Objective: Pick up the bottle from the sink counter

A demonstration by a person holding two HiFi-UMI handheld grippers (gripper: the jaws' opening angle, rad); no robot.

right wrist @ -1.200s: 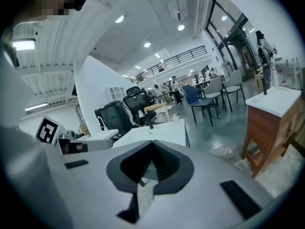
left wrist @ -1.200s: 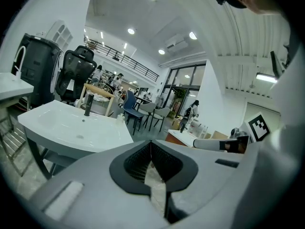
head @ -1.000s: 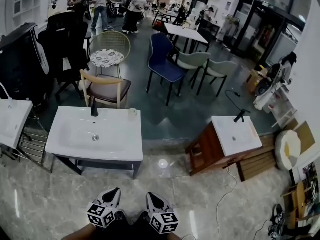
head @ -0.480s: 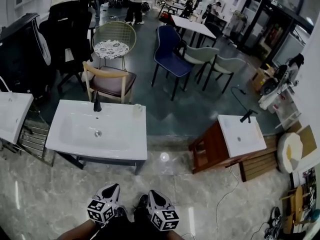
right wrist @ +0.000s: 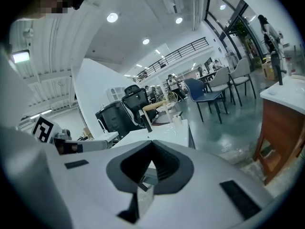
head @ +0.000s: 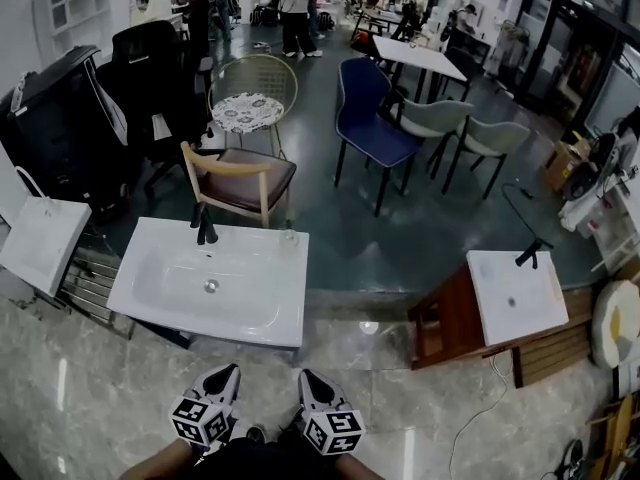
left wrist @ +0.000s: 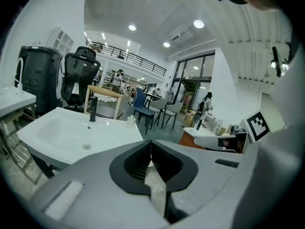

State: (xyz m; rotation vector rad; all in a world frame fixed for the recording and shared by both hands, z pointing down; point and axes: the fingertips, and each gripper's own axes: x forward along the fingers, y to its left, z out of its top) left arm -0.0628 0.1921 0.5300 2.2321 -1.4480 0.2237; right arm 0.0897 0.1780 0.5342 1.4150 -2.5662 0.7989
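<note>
A small clear bottle (head: pixel 290 233) stands at the back right corner of the white sink counter (head: pixel 265 313), to the right of the black faucet (head: pixel 205 226). Both grippers are held low near the person's body, a stretch of floor short of the counter. My left gripper (head: pixel 228 372) is shut with nothing in it, and so is my right gripper (head: pixel 305 376). The left gripper view shows the bottle (left wrist: pixel 130 120) far ahead past the shut left gripper (left wrist: pixel 151 145). In the right gripper view the bottle (right wrist: pixel 177 119) stands well beyond the shut right gripper (right wrist: pixel 152 142).
A wooden chair (head: pixel 240 173) stands right behind the counter. A second basin on a wooden cabinet (head: pixel 515 296) is to the right, a third basin (head: pixel 45 243) and a metal rack (head: pixel 90 283) to the left. More chairs, a table and people fill the back.
The sink counter has come nearer and slid rightward in the head view. Both grippers have travelled with the person toward it, still shut and side by side.
</note>
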